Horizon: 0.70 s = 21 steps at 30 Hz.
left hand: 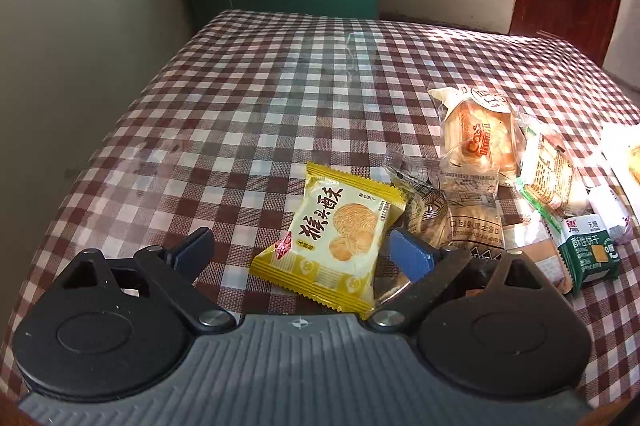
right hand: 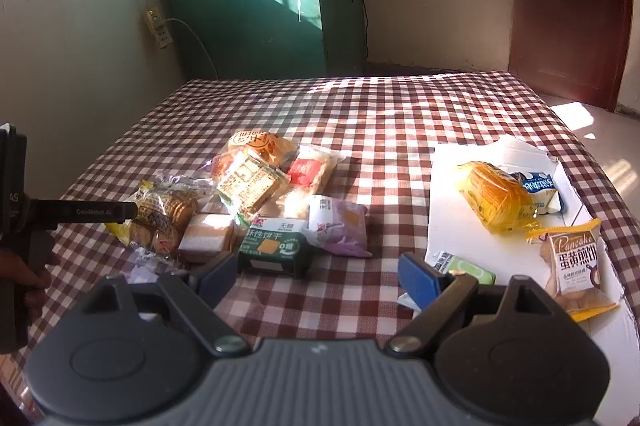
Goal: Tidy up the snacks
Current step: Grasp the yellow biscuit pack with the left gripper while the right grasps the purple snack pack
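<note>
The left gripper [left hand: 302, 250] stands wide open astride a yellow foil biscuit packet [left hand: 334, 240], its near corner hidden behind the gripper body. The right gripper [right hand: 316, 276] gapes wide, empty, over bare checked tablecloth [right hand: 360, 114] nearer than a green biscuit box [right hand: 276, 252].

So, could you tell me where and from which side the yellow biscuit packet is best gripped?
Probably across its flat middle. The yellow biscuit packet lies flat on the checked tablecloth, already between the open fingers of the left gripper, so coming down from above looks right. Its left side is clear; its right edge touches the clear-wrapped snack, so that finger needs care.
</note>
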Each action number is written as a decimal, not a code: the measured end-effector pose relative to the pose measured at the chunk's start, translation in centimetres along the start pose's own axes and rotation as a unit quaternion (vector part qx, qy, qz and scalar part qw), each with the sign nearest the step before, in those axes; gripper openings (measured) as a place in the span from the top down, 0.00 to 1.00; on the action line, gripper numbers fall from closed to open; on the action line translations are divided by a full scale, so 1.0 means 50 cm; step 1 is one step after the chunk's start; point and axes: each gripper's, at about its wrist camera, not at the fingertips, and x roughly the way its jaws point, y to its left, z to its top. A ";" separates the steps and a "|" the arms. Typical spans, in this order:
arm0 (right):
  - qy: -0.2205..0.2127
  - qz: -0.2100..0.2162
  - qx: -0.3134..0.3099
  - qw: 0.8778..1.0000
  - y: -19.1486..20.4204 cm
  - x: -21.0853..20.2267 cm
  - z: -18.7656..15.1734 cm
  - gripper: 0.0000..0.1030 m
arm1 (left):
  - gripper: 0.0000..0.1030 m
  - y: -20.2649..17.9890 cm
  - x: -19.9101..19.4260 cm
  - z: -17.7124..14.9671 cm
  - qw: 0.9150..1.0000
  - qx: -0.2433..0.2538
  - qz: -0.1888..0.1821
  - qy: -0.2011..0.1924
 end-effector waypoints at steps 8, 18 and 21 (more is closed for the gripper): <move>0.011 -0.009 0.009 1.000 -0.019 0.037 0.003 0.15 | 0.00 -0.001 0.044 0.011 0.997 0.018 -0.078 -0.005; 0.021 -0.025 0.012 0.999 -0.043 0.090 0.014 0.15 | 0.15 0.019 0.054 -0.010 0.998 0.023 -0.045 -0.025; 0.026 -0.024 0.023 0.999 -0.054 0.116 0.025 0.15 | 0.19 0.014 0.052 -0.013 0.998 0.029 -0.051 -0.028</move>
